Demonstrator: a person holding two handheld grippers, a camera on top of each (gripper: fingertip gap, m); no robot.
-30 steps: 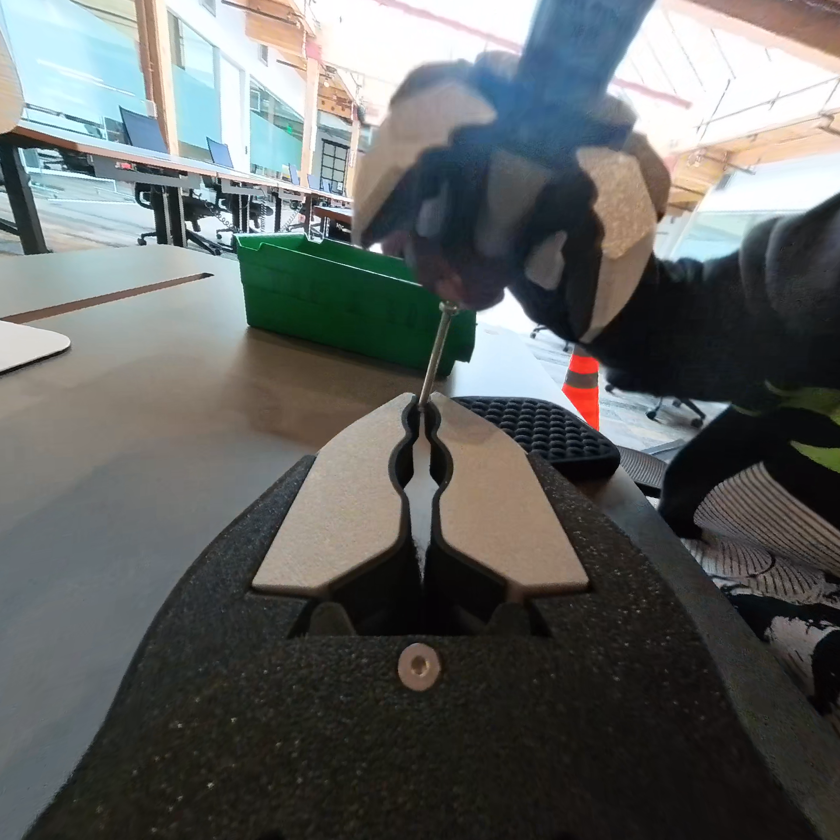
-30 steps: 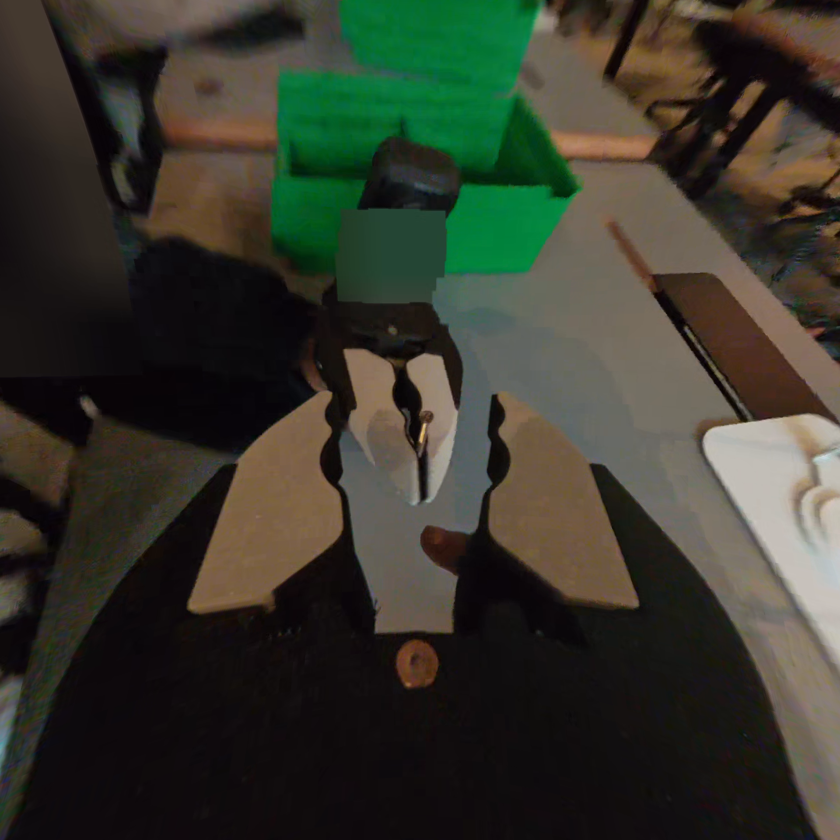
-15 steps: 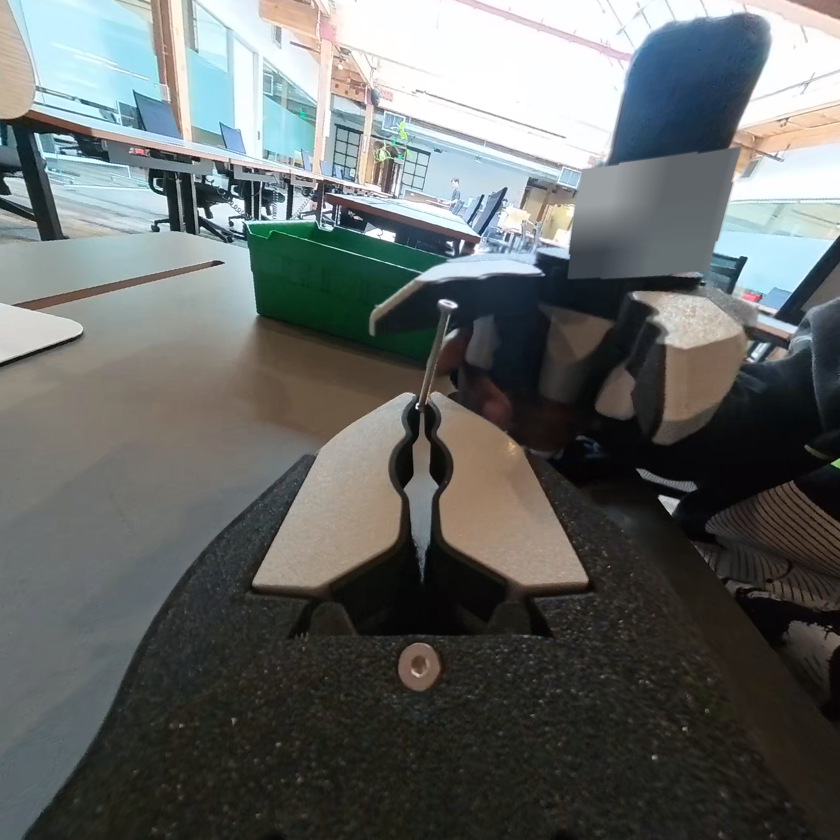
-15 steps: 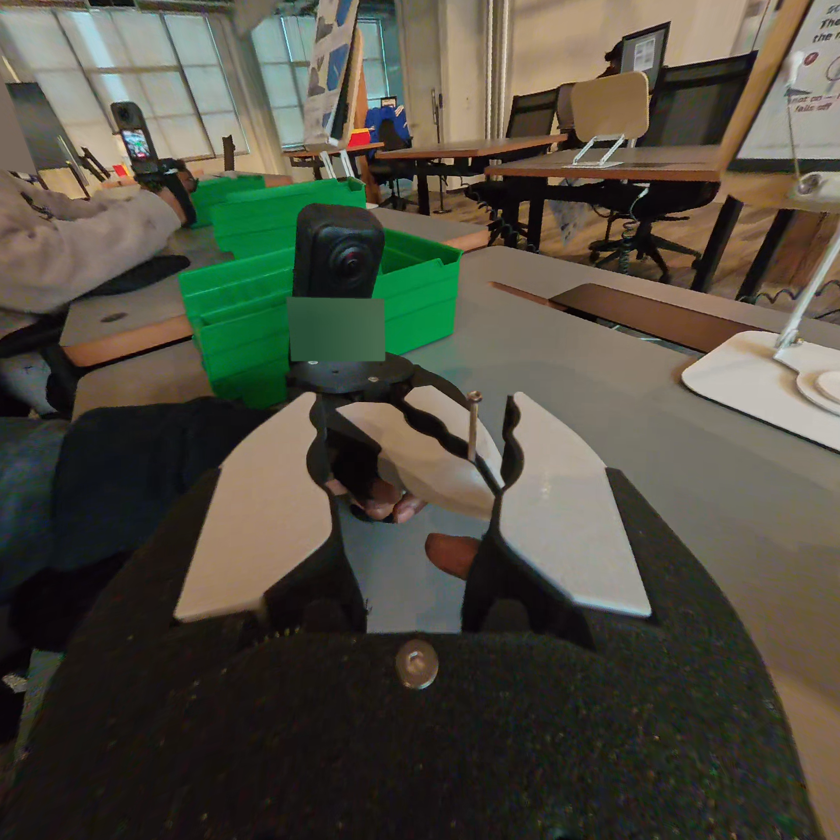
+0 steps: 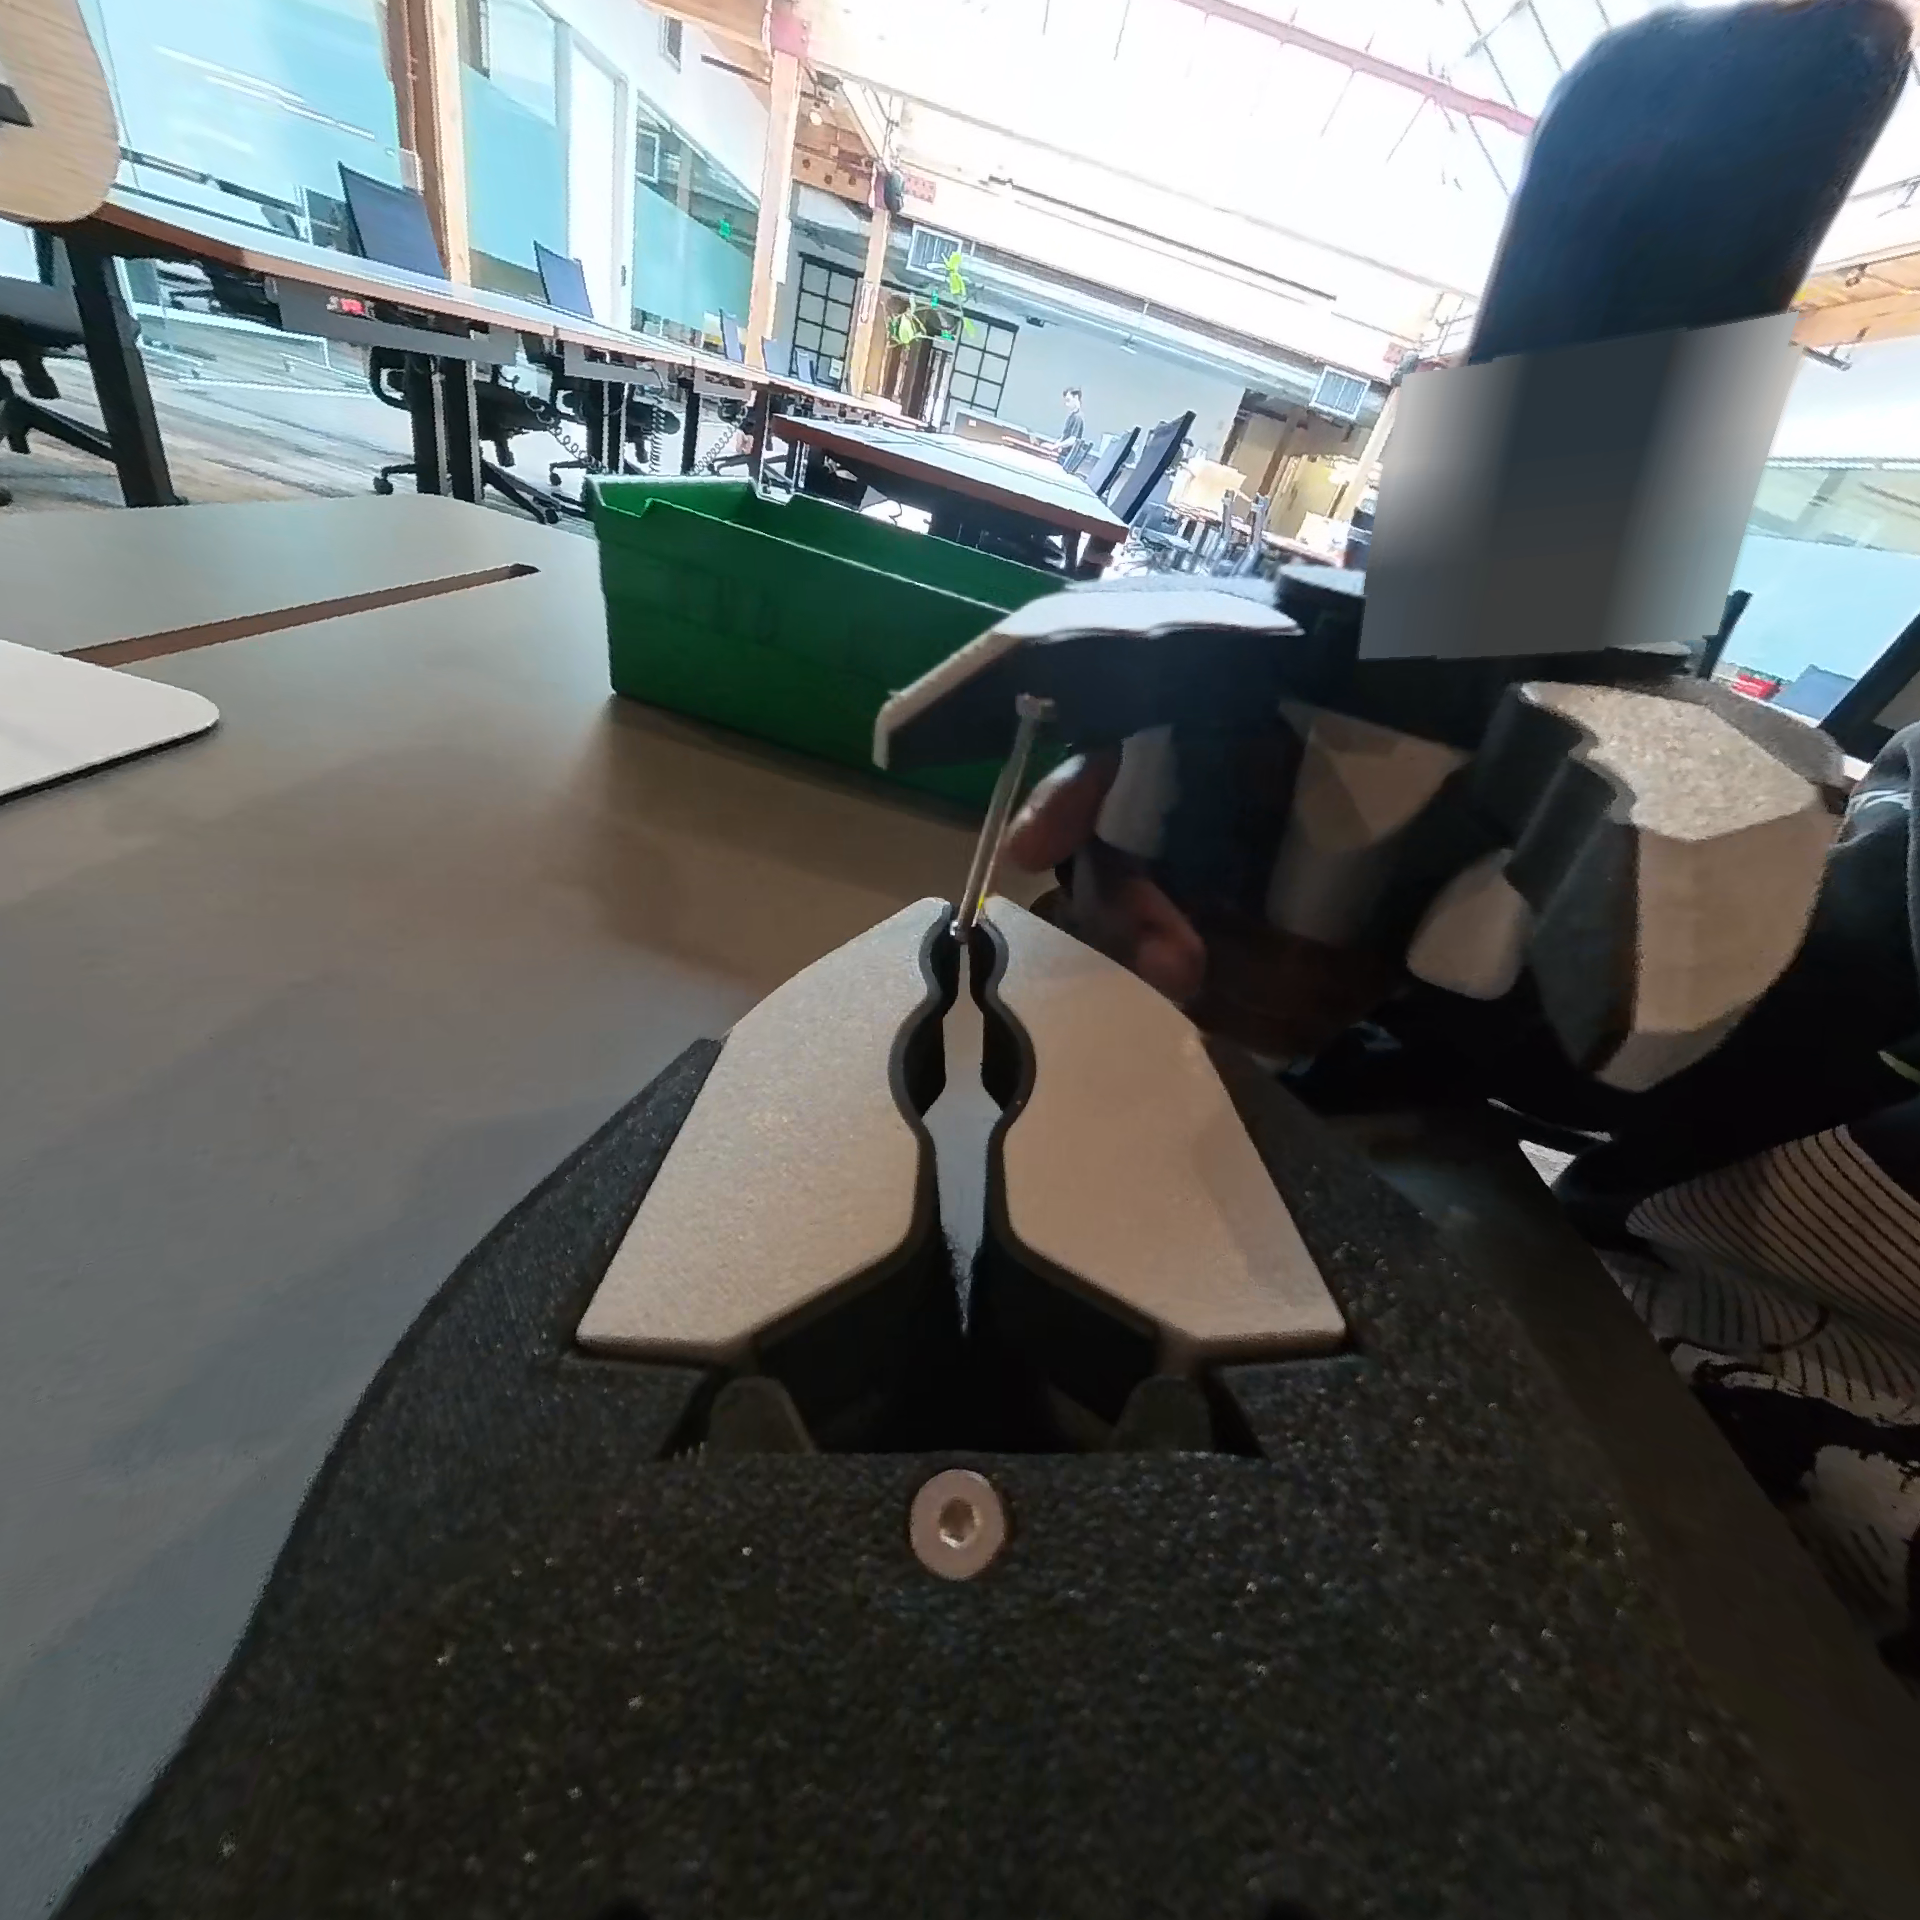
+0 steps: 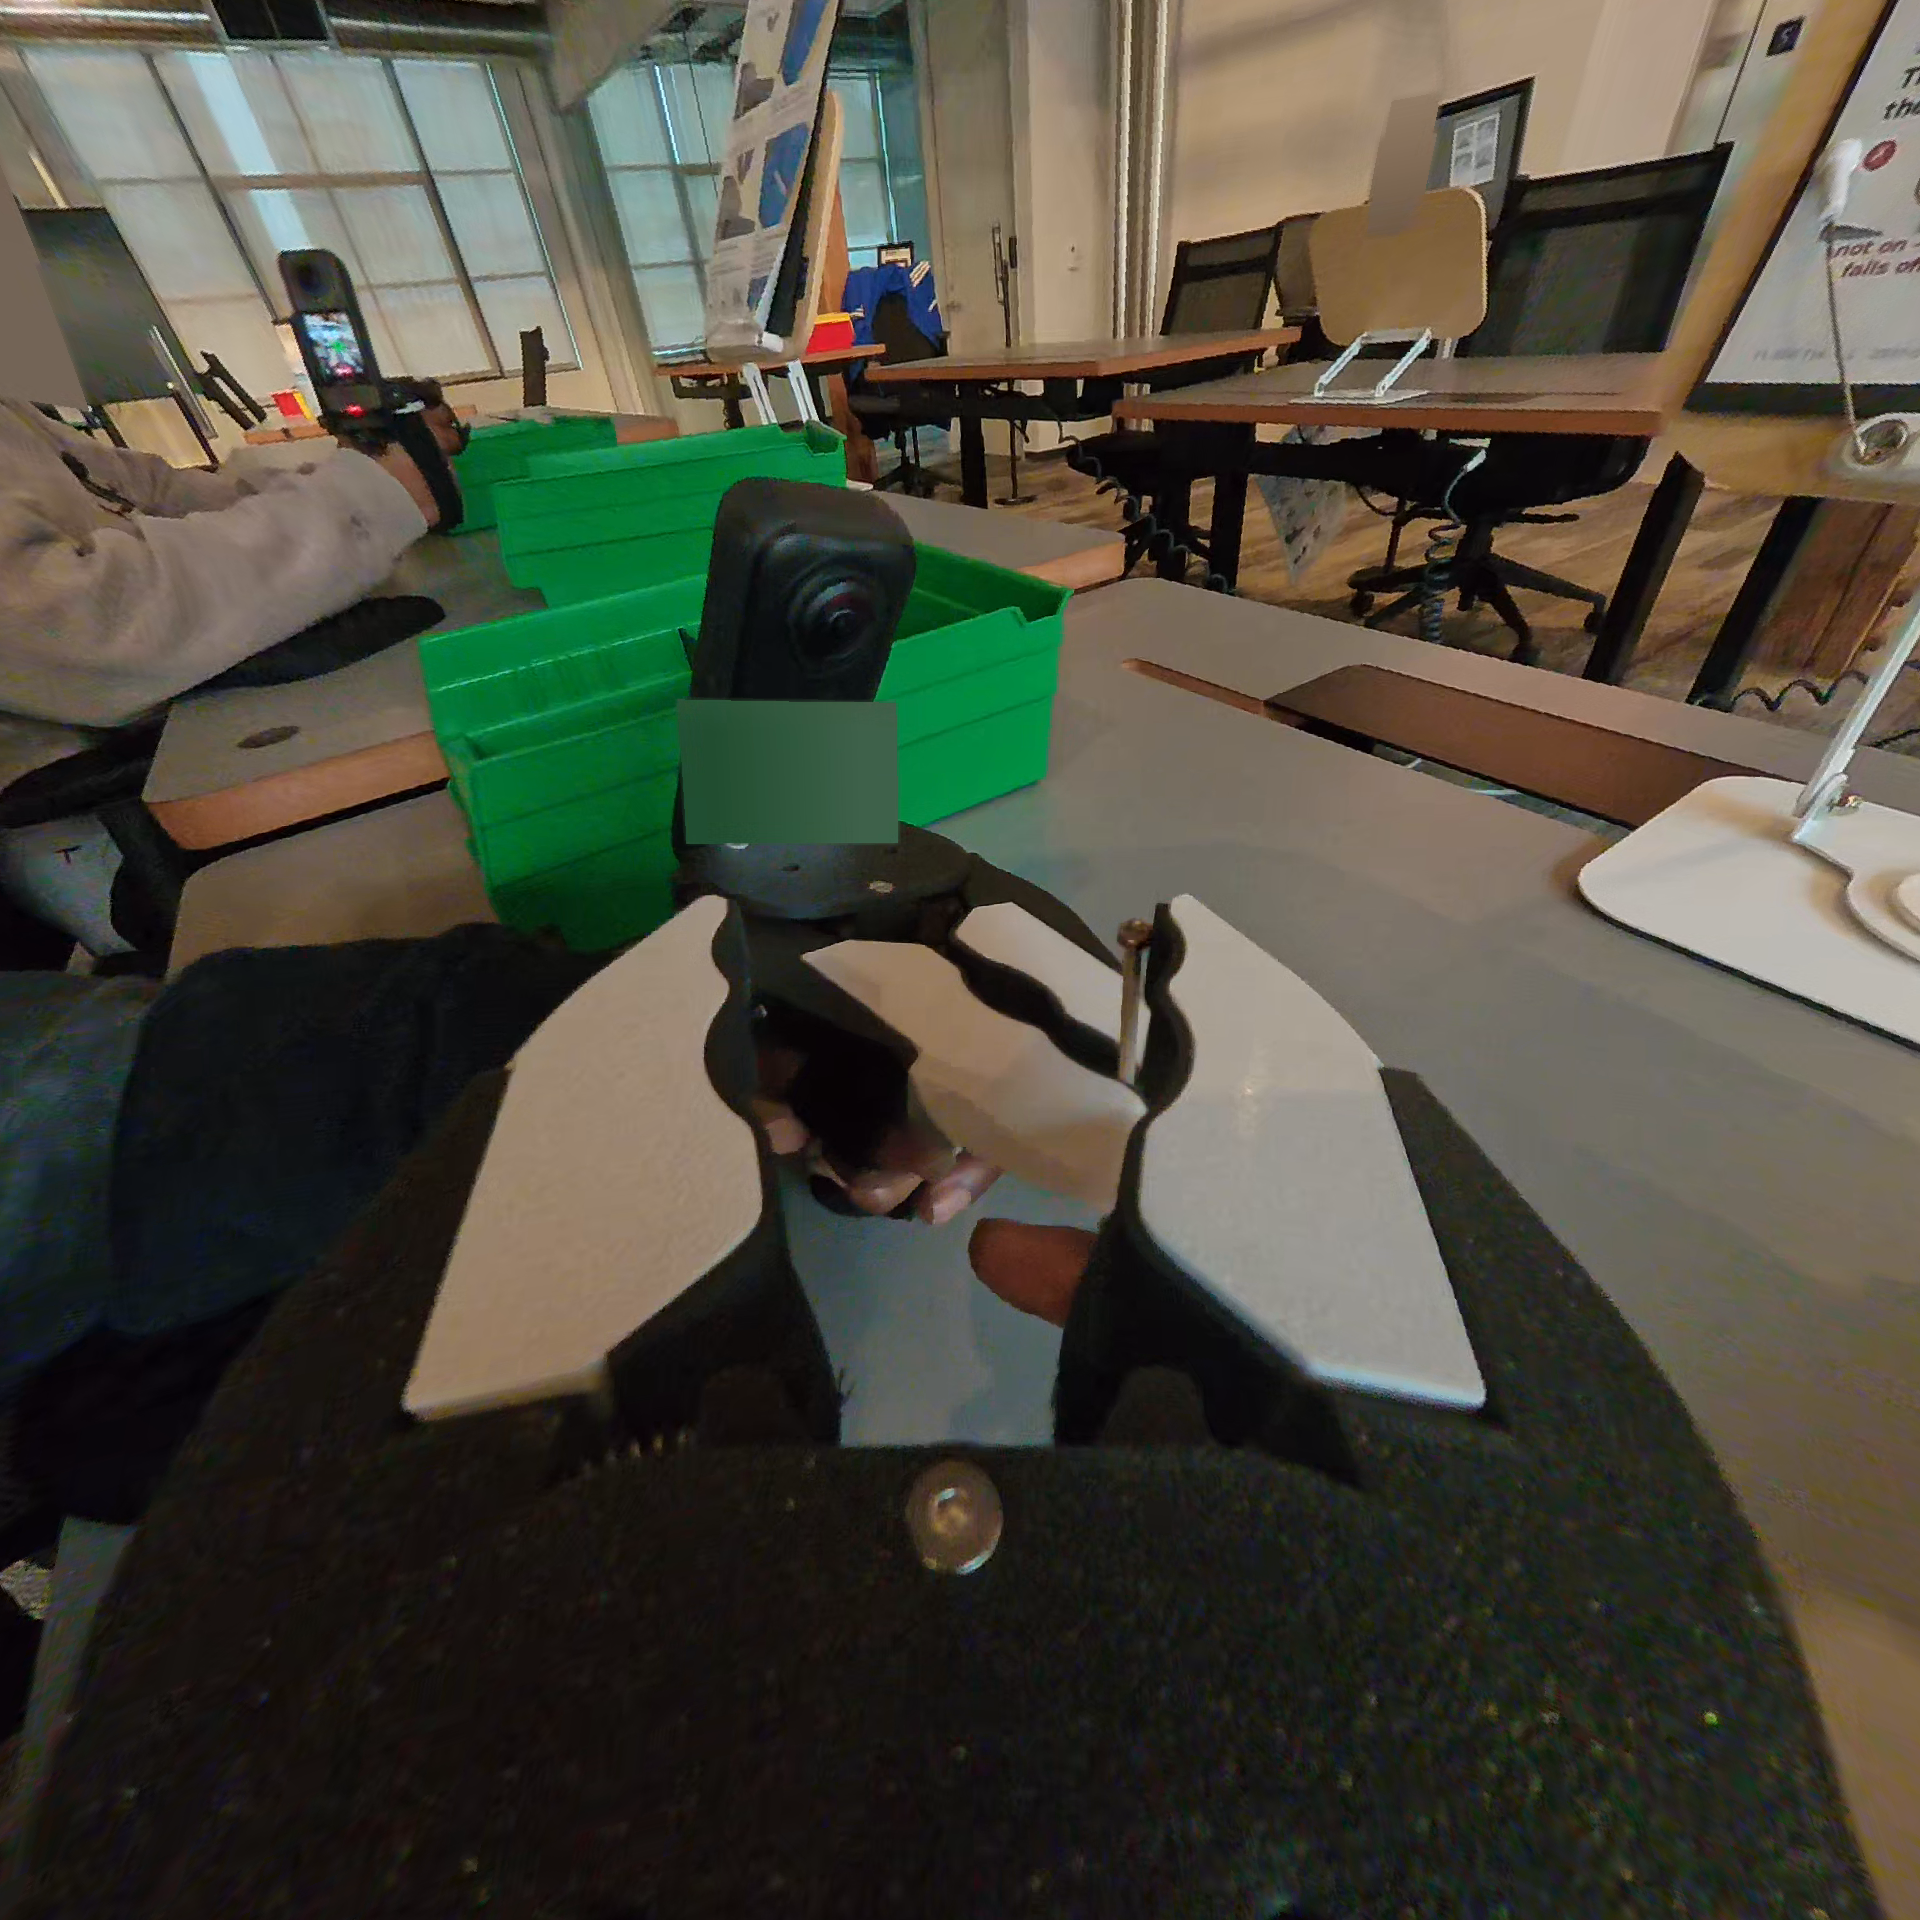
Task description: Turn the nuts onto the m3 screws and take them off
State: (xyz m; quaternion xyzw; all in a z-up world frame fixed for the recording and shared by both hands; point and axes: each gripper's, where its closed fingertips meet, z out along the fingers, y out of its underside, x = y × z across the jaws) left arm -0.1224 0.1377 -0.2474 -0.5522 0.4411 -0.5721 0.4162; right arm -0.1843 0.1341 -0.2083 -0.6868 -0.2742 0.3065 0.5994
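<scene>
My left gripper [image 5: 966, 920] is shut on the lower end of a thin silver screw [image 5: 1000, 821]. The screw stands up out of the fingertips, leaning slightly right, with its head on top. My right gripper [image 6: 945, 914] is open wide and holds nothing. In the right wrist view the left gripper [image 6: 1117, 1086] and its screw [image 6: 1130, 1003] stand between the right gripper's fingers. The screw is close to the right finger [image 6: 1278, 1143]; I cannot tell whether they touch. In the left wrist view one right finger [image 5: 1091, 634] reaches over the screw head. A nut is too small to make out.
A green bin [image 5: 790, 644] stands on the grey table behind the screw, and shows in the right wrist view [image 6: 977, 675] with more bins behind. A white lamp base [image 6: 1745, 904] lies at the right. Another person's sleeve [image 6: 187, 561] rests at the far left. One gripper's finger ends stand about 7 cm off the other's.
My right gripper came down from above the screw head to level with it, jaws wider, now straddling the left gripper's tips. My left gripper stayed shut on the screw.
</scene>
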